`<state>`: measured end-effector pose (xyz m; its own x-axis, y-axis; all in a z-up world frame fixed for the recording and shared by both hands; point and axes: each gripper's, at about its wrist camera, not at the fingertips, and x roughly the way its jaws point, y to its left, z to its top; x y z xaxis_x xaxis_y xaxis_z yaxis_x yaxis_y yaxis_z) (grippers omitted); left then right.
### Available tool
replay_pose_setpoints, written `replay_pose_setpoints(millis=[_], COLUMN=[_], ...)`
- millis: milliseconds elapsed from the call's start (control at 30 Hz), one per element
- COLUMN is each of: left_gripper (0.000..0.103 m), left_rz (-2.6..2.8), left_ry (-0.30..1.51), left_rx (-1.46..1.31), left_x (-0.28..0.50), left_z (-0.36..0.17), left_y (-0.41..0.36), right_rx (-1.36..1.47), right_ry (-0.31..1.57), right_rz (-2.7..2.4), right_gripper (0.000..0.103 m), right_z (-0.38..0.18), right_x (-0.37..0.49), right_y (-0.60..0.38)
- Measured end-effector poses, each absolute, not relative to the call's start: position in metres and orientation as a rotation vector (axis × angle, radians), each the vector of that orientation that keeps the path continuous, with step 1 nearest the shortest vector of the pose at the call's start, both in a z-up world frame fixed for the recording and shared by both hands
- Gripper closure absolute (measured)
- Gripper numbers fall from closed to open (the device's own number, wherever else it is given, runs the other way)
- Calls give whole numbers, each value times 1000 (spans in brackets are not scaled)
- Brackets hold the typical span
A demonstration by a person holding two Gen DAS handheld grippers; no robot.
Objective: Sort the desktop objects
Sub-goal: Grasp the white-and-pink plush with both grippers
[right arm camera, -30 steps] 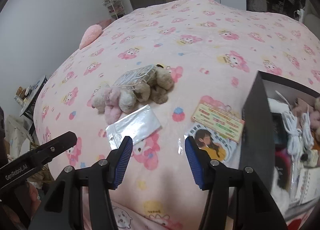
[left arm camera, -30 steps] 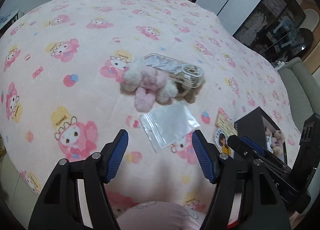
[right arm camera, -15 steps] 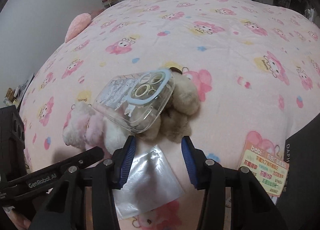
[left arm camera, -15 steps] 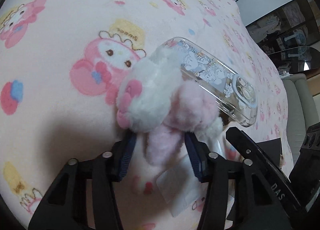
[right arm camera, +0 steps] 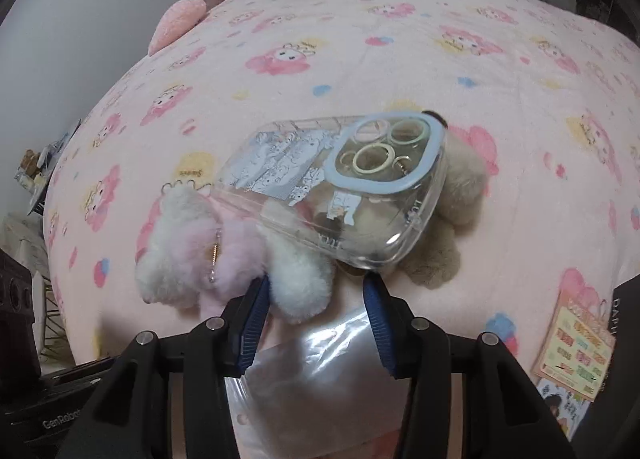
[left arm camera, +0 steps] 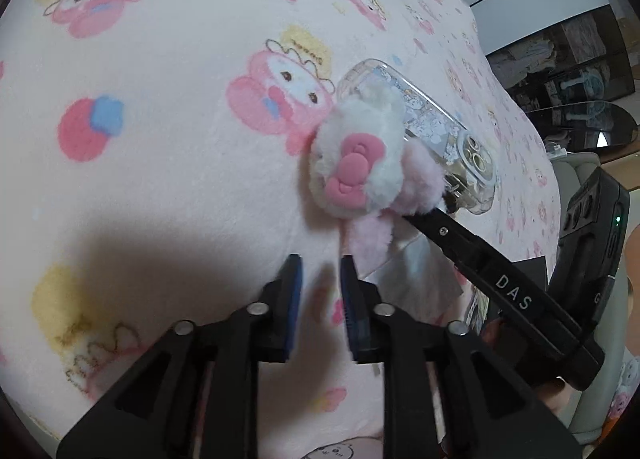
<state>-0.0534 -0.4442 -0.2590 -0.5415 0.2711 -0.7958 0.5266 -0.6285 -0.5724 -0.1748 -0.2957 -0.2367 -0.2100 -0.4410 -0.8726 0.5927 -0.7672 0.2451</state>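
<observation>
Since a second ago both grippers have dropped from a wide look over the blanket [right arm camera: 400, 39] to close quarters with the heap of soft toys, and the left gripper [left arm camera: 320, 299] has narrowed from a broad spread to a slim gap. Its jaws are now opening a little, with nothing between them; they hover over bare blanket just short of the pink-and-white plush [left arm camera: 360, 163], probably because the pinch missed the dangling pink limb beside the right pad. The right gripper [right arm camera: 316, 315] stands moderately wide with nothing gripped, its left pad touching or nearly touching the white fluff and the gap facing the underside of the clear phone case [right arm camera: 340, 195]. The case lies tilted across the plush and a beige bear [right arm camera: 452, 227], so the toys prop it off the bed; lifting any one of them would likely shift the others. A ball chain [right arm camera: 214, 255] hangs off the plush and may snag. A clear bag [right arm camera: 320, 371] lies under the right gripper's pads, slippery and in the way of a low approach. Printed cards [right arm camera: 576, 347] and the edge of a dark box [right arm camera: 624, 319] sit to the right, where sorted things seem meant to go.
</observation>
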Motion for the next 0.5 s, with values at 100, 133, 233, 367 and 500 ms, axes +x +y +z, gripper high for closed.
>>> replay_pose_setpoints(millis=[100,133,233,367,500], left_gripper=[51,51,65,79,80], left_rz=[-2336,-2346,-2351,-2386,-2488], left_ry=[1224,1197,1159,1117,1055], left_rx=[1407,1406,1407,1461,1464], left_x=[-72,-78,-94,-97,-71], left_z=[-261,-262,-265,-258,-233], left_y=[-438,-437,-437,-437,-426], right_rx=[1398,1401,1398,1377,1367], right_ry=[130,144,154,162,108], right_rz=[-1975,-1963,-1899,-1882,-1867], right_gripper=[57,57,56,56,56], right_z=[-240,-241,-237,-233,-221], right_x=[-183,-186,-193,-194,-186], right_y=[-298,-301,-309,-312,-294])
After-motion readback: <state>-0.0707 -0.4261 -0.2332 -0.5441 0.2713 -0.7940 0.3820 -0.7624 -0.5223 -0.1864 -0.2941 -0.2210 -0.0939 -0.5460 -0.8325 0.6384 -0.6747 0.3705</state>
